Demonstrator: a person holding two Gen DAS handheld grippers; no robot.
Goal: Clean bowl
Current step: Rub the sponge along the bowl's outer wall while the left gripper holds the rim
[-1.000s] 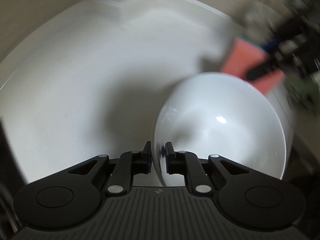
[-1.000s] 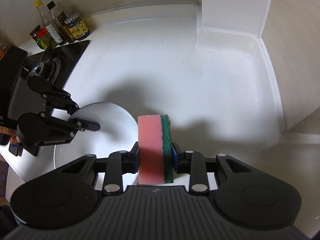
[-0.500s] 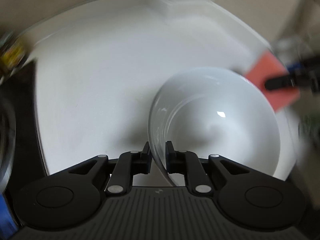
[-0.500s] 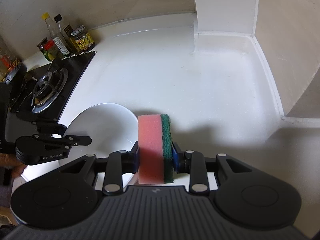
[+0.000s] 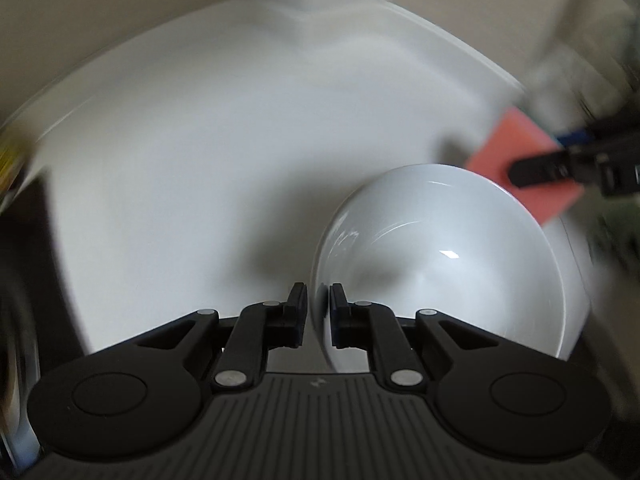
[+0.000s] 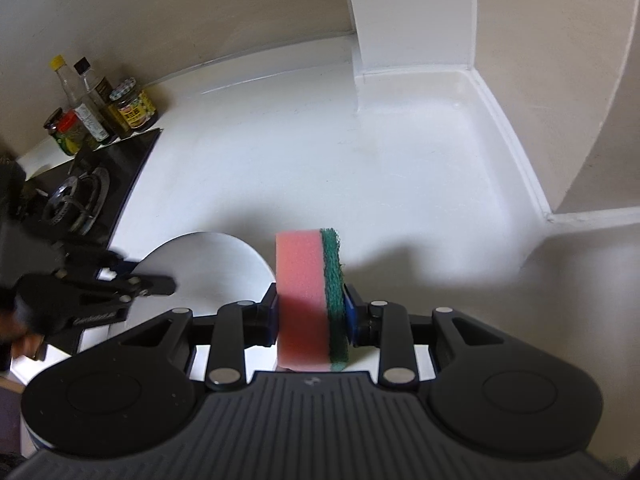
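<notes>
A white bowl (image 5: 440,264) is held by its near rim in my left gripper (image 5: 319,312), which is shut on it, one finger inside and one outside. In the right wrist view the same bowl (image 6: 208,268) shows at lower left, tipped on edge, with the left gripper (image 6: 160,282) clamped on its rim. My right gripper (image 6: 312,316) is shut on a pink sponge (image 6: 302,300) with a green scouring side. In the left wrist view the sponge (image 5: 516,164) hangs just past the bowl's far right rim, apart from it.
White countertop (image 6: 320,148) spreads ahead, bounded by beige walls and a white column (image 6: 412,16). A black gas hob (image 6: 80,196) lies at left with several sauce bottles and jars (image 6: 100,108) behind it. A hand (image 6: 24,344) shows at the left edge.
The left gripper with the bowl has swung, so the bowl sits lower right in its view. The right gripper with the sponge rose and pulled back a little; more wall and column show.
</notes>
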